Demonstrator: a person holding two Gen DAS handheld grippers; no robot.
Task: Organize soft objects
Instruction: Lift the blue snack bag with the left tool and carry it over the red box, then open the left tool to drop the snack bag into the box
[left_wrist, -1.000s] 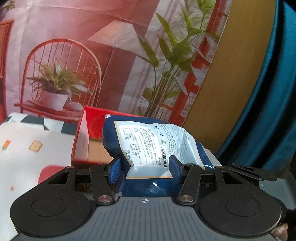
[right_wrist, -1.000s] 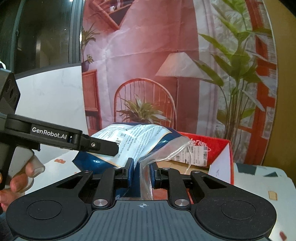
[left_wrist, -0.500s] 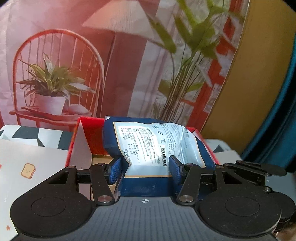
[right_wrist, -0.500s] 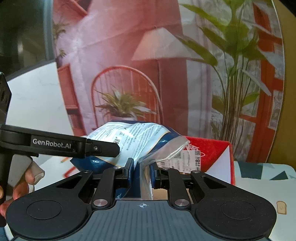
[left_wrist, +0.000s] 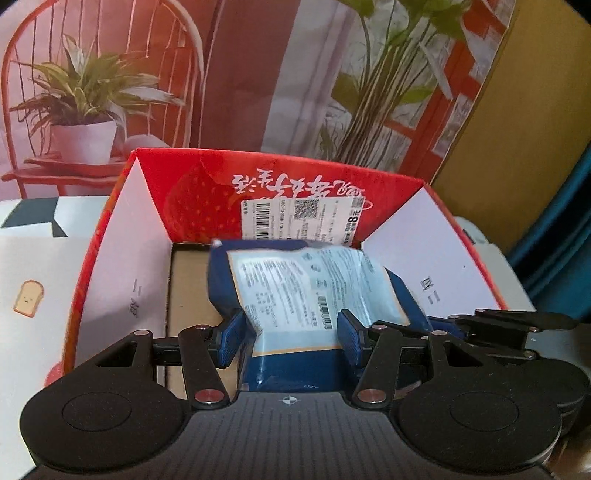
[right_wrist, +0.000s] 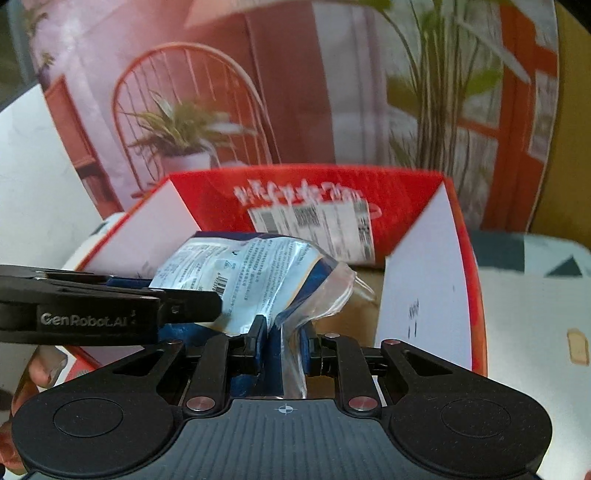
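Observation:
A soft blue bag with a pale printed label (left_wrist: 306, 280) hangs inside the open red cardboard box (left_wrist: 207, 192), low between its raised white flaps. My left gripper (left_wrist: 290, 332) is shut on the bag's near end, its blue pads on either side. In the right wrist view the same bag (right_wrist: 243, 273) sits over the box (right_wrist: 221, 192). My right gripper (right_wrist: 282, 334) pinches the bag's blue side and clear plastic edge, and its jaws are opening. The left gripper's finger (right_wrist: 110, 306) crosses at the left. The bag's underside is hidden.
A shipping label (left_wrist: 303, 218) is stuck on the box's back wall. A white tablecloth with toast prints (left_wrist: 29, 299) lies around the box. Behind stands a printed backdrop of a chair and plants, with a teal curtain (left_wrist: 561, 221) at the right. A person's fingers (right_wrist: 40, 373) hold the left handle.
Both grippers have carried the bag forward and down, from in front of the box to inside it between the flaps. The right jaws look slightly wider.

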